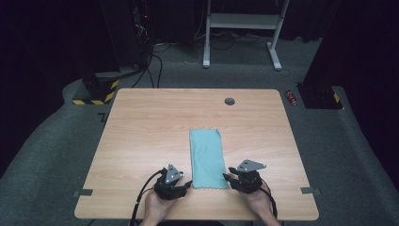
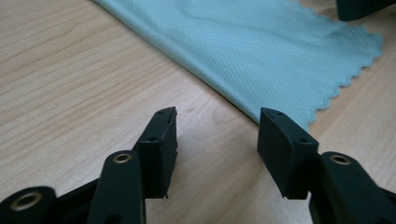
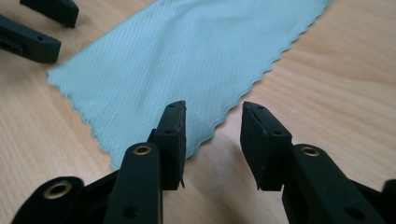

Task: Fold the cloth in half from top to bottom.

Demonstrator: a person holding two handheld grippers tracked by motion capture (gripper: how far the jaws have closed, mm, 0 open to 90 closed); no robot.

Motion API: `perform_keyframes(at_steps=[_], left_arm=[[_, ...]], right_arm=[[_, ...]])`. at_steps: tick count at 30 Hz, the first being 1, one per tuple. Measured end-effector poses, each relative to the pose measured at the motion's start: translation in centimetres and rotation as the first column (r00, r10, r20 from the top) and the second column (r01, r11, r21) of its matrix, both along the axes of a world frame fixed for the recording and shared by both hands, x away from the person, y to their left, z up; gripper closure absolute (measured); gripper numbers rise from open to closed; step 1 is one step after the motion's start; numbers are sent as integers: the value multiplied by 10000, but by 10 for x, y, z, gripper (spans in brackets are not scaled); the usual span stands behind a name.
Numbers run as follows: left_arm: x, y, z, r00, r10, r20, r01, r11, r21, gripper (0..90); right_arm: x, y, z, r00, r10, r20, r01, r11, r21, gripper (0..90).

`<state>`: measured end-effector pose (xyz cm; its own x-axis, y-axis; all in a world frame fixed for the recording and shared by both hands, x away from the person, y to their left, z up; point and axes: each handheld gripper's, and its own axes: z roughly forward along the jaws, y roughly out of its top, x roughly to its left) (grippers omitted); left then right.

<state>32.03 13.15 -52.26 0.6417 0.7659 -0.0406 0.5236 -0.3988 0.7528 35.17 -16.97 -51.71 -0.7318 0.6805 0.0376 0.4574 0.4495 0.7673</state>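
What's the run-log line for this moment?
left gripper: open, empty | right gripper: open, empty | teal cloth: flat on table, between both grippers

The cloth (image 1: pixel 206 158) is pale teal with a fine woven dot texture and a scalloped near edge. The table (image 1: pixel 141 127) is light wood with a straight grain. Both grippers, left (image 1: pixel 181 188) and right (image 1: pixel 229 179), are black with grey top plates.

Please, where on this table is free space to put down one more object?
The table is bare left of the teal cloth, right of it, and behind it up to the round hole. Crowded: the near edge, where the left gripper and right gripper flank the cloth's corners.
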Motion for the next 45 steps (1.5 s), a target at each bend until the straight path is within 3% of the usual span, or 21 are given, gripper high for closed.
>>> perform_keyframes(at_steps=[4,7,9,13,17,22,26,29,32,38,41,45], left_arm=[[20,4,9,9993,330,160,-325,9991,-275,454],[38,5,15,9985,552,29,-550,9968,-579,443],[49,6,18,9975,705,-62,-708,9955,-626,440],[69,6,23,9962,870,-87,-874,9944,-587,435],[85,6,27,9933,1080,-404,-1113,9894,-933,426],[106,-4,30,9926,1045,-618,-1066,9938,-317,411],[117,-9,33,9911,1252,-449,-1275,9904,-534,409],[126,-9,30,9882,1458,-471,-1499,9835,-1009,412],[135,-9,28,9842,1516,-913,-1591,9839,-813,407],[143,-7,28,9815,1801,-652,-1859,9776,-988,389],[153,-5,26,9747,2033,-931,-2110,9740,-825,372],[163,-4,30,9739,2095,-868,-2169,9724,-864,378]], right_arm=[[6,-6,3,9989,-411,210,401,9982,444,535],[12,-10,1,9976,-643,243,627,9962,601,508],[18,-11,2,9980,-626,-67,629,9969,478,511],[30,-12,10,9985,-499,-207,509,9973,522,521],[46,-10,17,9981,-469,-395,488,9975,505,526],[62,-5,19,9973,-352,-648,405,9958,819,519],[73,-2,17,9948,-94,-1009,170,9970,751,516],[79,0,20,9953,63,-970,12,9970,768,516],[87,1,22,9943,125,-1060,-32,9962,874,517],[100,4,25,9956,-194,-913,274,9958,869,522],[109,5,28,9953,-402,-878,475,9954,832,525],[119,4,32,9952,-670,-719,726,9943,778,528]])
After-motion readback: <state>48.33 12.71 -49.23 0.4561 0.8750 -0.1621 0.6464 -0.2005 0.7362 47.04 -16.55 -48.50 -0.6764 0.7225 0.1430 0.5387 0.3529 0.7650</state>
